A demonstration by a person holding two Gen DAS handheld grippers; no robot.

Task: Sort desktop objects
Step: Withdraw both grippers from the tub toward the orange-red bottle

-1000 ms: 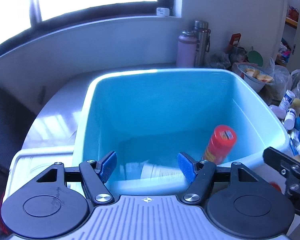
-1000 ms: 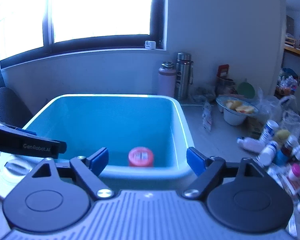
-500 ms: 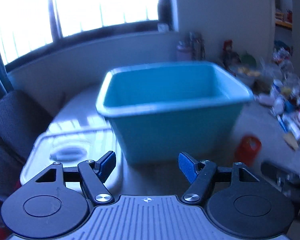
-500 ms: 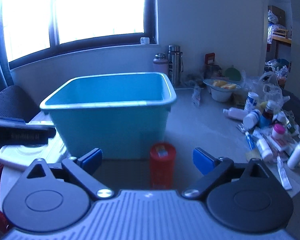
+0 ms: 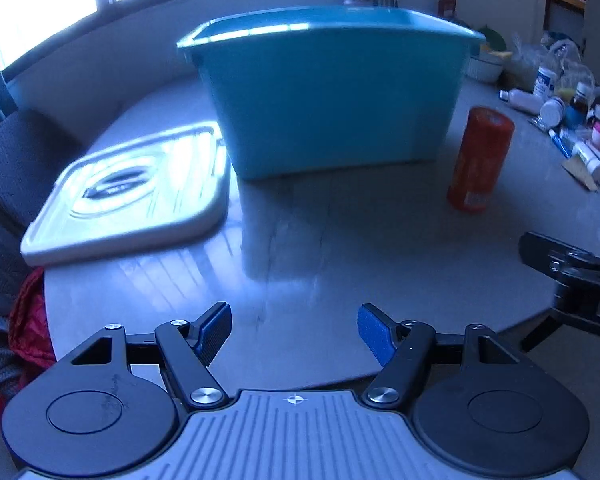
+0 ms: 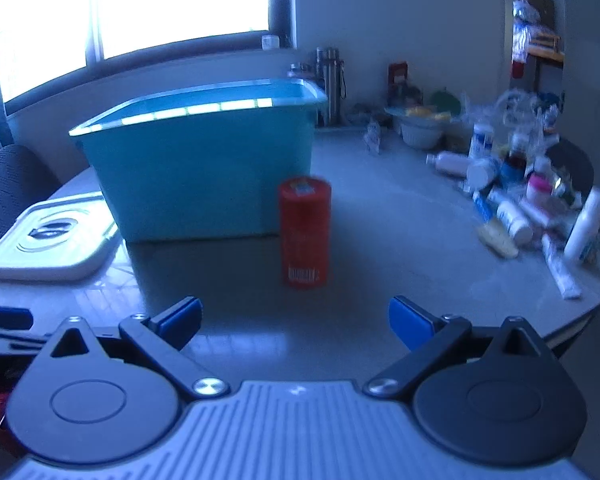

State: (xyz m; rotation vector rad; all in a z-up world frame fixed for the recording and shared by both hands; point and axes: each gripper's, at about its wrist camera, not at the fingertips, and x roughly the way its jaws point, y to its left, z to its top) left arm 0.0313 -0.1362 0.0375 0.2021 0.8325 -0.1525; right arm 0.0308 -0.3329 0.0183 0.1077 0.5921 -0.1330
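Note:
A red canister (image 6: 305, 232) stands upright on the grey table just in front of the teal bin (image 6: 204, 168). My right gripper (image 6: 296, 314) faces it from a short way back. Its jaws are opening wide with nothing between them. In the left wrist view the red canister (image 5: 480, 160) stands off to the right of the teal bin (image 5: 332, 100). My left gripper (image 5: 294, 320) hangs over the table's near edge, open and empty. The right gripper's black body (image 5: 572, 276) shows at the right border.
A white bin lid (image 5: 128, 200) lies flat left of the bin. Several bottles and tubes (image 6: 520, 200) are heaped at the table's right side. Flasks (image 6: 332, 80) and a bowl (image 6: 420, 128) stand at the back. A dark chair (image 5: 16, 152) stands on the left.
Both grippers have drawn back and sunk from above the bin to the table's near edge. The right jaws have spread wider. The canister now stands in front of the bin.

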